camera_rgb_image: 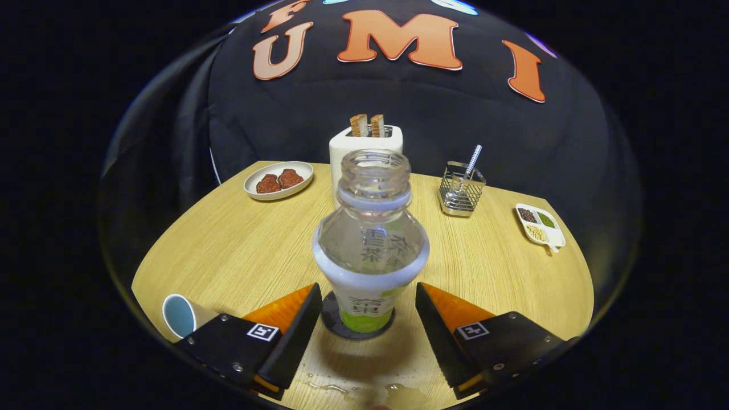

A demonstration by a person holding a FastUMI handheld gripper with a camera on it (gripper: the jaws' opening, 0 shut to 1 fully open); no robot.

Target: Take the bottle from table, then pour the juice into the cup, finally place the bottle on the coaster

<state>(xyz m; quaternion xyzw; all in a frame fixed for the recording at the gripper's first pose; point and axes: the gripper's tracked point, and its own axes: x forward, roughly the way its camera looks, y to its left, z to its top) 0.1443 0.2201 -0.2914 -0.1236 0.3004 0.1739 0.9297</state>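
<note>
1. A round wooden surface (239,245) fills the scene, seen from a camera riding on a hand-held gripper (364,319).
2. An uncapped clear bottle (370,245) stands upright just ahead of the fingers, centred between them. It looks nearly empty.
3. The bottle's base rests on a dark round coaster (336,324).
4. The fingers are spread wide, one on each side of the bottle's lower part, with a clear gap on both sides. They grasp nothing.
5. A cup (179,315) with a pale blue inside sits beside the left finger, close to the surface's near edge.
6. A small wet spill (364,393) glistens on the surface nearest the camera, between the fingers.
7. Beyond the bottle stand a white toaster (347,145) with two slices in it, a plate (279,180) of reddish-brown food, a wire holder (461,196) and a small divided dish (541,226).
8. Judging by this layout, the last step, setting the bottle on the coaster, appears complete.
9. The next move calls only for drawing the gripper straight back without brushing the bottle.
</note>
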